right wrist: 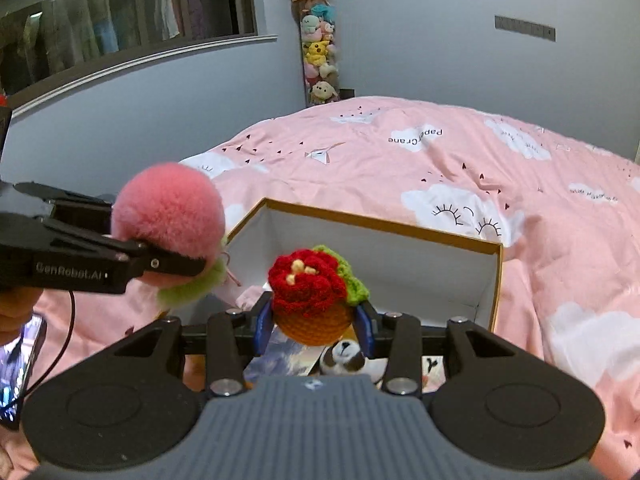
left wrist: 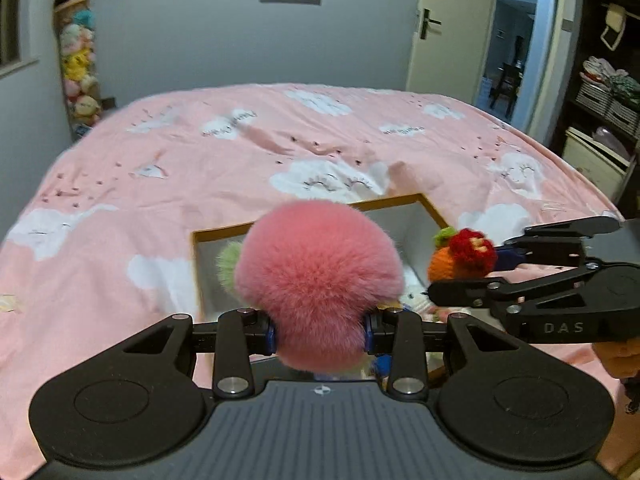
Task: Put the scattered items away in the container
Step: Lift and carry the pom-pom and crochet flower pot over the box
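Observation:
My left gripper point(left wrist: 320, 330) is shut on a fluffy pink pompom point(left wrist: 318, 280) with a green tuft, held above the near left part of the open cardboard box point(left wrist: 434, 210). It also shows in the right wrist view point(right wrist: 168, 210). My right gripper point(right wrist: 314, 326) is shut on a crocheted red flower in an orange pot point(right wrist: 310, 292), held over the box point(right wrist: 384, 228). The flower also shows in the left wrist view point(left wrist: 464, 256). Inside the box lie a small brown-and-white plush point(right wrist: 344, 358) and picture cards point(right wrist: 280, 356).
The box sits on a bed with a pink cloud-print duvet point(left wrist: 200, 160). A tall column of plush toys point(right wrist: 318, 52) stands in the far corner. An open door point(left wrist: 452, 28) and shelves point(left wrist: 608, 80) are on the right. A phone point(right wrist: 18, 364) is at the lower left.

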A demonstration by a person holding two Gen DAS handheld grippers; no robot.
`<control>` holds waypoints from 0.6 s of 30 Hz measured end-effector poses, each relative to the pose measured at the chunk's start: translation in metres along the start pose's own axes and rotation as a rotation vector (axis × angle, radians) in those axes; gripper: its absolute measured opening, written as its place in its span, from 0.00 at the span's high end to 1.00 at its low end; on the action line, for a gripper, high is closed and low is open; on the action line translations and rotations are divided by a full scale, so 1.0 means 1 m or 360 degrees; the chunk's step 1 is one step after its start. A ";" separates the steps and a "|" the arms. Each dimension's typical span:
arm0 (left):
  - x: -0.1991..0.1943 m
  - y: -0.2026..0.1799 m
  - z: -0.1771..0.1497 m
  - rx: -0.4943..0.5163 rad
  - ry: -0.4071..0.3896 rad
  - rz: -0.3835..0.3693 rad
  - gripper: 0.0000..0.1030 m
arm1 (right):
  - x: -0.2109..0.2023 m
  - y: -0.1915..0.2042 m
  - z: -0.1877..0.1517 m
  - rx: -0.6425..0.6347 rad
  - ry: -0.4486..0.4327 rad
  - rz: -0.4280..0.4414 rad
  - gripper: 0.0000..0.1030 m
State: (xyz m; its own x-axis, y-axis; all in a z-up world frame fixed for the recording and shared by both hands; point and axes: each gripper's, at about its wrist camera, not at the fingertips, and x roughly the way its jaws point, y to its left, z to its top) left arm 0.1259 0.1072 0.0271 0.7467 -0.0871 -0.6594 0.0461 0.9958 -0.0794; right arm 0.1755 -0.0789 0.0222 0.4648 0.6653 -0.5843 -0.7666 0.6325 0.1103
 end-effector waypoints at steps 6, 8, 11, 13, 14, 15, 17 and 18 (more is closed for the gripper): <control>0.035 -0.009 -0.003 0.0003 0.0148 -0.0140 0.59 | 0.029 -0.019 -0.004 0.0144 0.0181 0.0101 0.57; 0.044 -0.011 -0.009 -0.0004 0.0208 -0.0181 0.59 | 0.038 -0.022 -0.011 0.0185 0.0231 0.0130 0.57; 0.057 -0.012 -0.016 0.0011 0.0277 -0.0188 0.59 | 0.049 -0.023 -0.021 0.0161 0.0298 0.0089 0.57; 0.062 -0.012 -0.021 0.0014 0.0312 -0.0186 0.59 | 0.058 -0.025 -0.025 0.0158 0.0339 0.0067 0.57; 0.066 -0.012 -0.023 0.0012 0.0333 -0.0195 0.59 | 0.061 -0.026 -0.027 0.0174 0.0357 0.0075 0.57; 0.069 -0.011 -0.024 0.0005 0.0358 -0.0204 0.59 | 0.063 -0.027 -0.028 0.0192 0.0374 0.0090 0.57; 0.074 -0.010 -0.027 0.0003 0.0397 -0.0217 0.58 | 0.066 -0.027 -0.031 0.0216 0.0399 0.0103 0.57; 0.077 -0.010 -0.029 0.0010 0.0410 -0.0214 0.58 | 0.068 -0.027 -0.032 0.0217 0.0408 0.0095 0.57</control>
State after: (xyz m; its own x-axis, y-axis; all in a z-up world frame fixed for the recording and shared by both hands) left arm 0.1636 0.0895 -0.0440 0.5405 -0.2221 -0.8115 0.1381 0.9749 -0.1748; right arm 0.2138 -0.0638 -0.0461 0.2804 0.5919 -0.7557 -0.7147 0.6543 0.2473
